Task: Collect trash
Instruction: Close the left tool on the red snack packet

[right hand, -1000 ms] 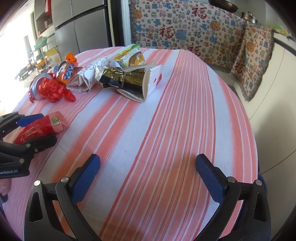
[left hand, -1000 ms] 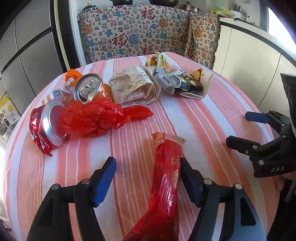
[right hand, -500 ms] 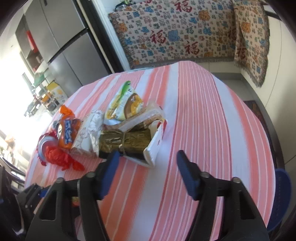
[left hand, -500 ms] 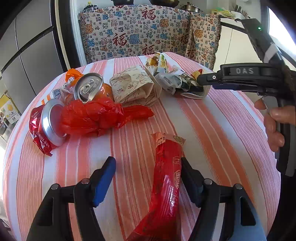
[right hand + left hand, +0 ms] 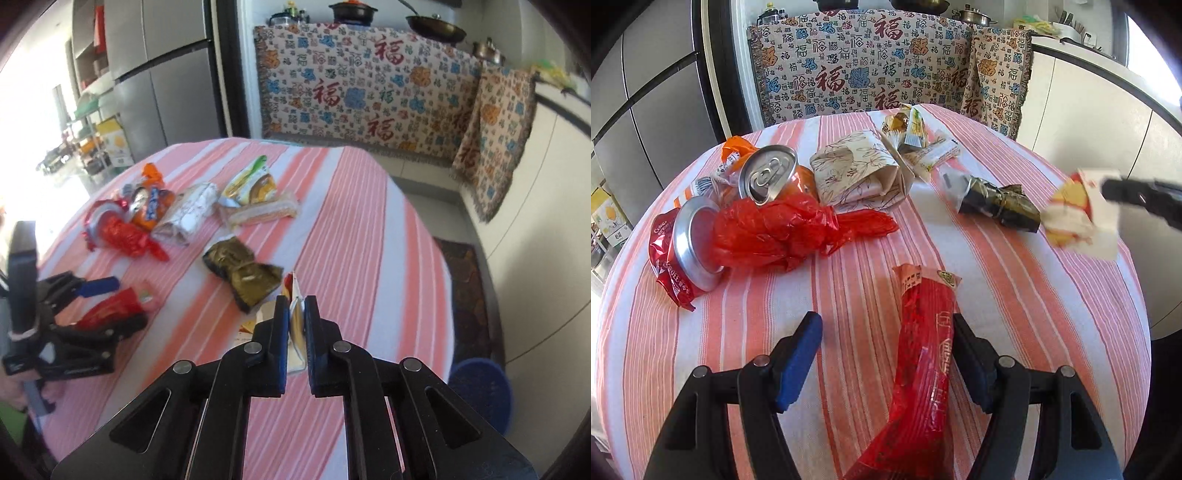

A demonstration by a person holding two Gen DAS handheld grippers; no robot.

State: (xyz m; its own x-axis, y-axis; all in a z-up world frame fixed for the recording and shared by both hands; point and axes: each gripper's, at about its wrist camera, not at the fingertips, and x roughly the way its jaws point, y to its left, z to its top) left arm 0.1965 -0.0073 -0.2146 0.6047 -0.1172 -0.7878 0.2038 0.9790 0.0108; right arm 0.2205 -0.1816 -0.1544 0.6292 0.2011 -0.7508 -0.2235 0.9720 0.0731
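Since half a second ago: right gripper (image 5: 295, 314) gone from open above the trash pile to clamped on the white carton (image 5: 295, 332), fingers pressed nearly together on its thin wall. Carton pulled clear of the pile and lifted, seen blurred at the right edge of the left view (image 5: 1082, 218). Dark leaf-wrapped bundle (image 5: 997, 205), earlier tucked inside that carton, now lying exposed on the striped tablecloth (image 5: 849, 295). Left gripper (image 5: 886, 354) unchanged: wide open, straddling the near end of the long red wrapper (image 5: 923, 354), right finger touching the wrapper's side, left finger well apart from it.

Nearest in the right view: carton between the fingers, then the leaf bundle (image 5: 240, 273) just beyond its tip, resting on the cloth. Left of that, the left gripper with the red wrapper (image 5: 110, 306) between its fingers.

Further out in the left view: crumpled red plastic bag (image 5: 790, 229) spilling against the mouth of a crushed red can (image 5: 683, 251) lying on its side; an orange can (image 5: 768, 181) just behind, top facing the camera. Beside these, a folded patterned paper bag (image 5: 857, 173). Farthest, snack packets (image 5: 916, 140) touching the paper bag's far edge. Beyond the table, a patterned blanket (image 5: 868, 70) draped over the counter.
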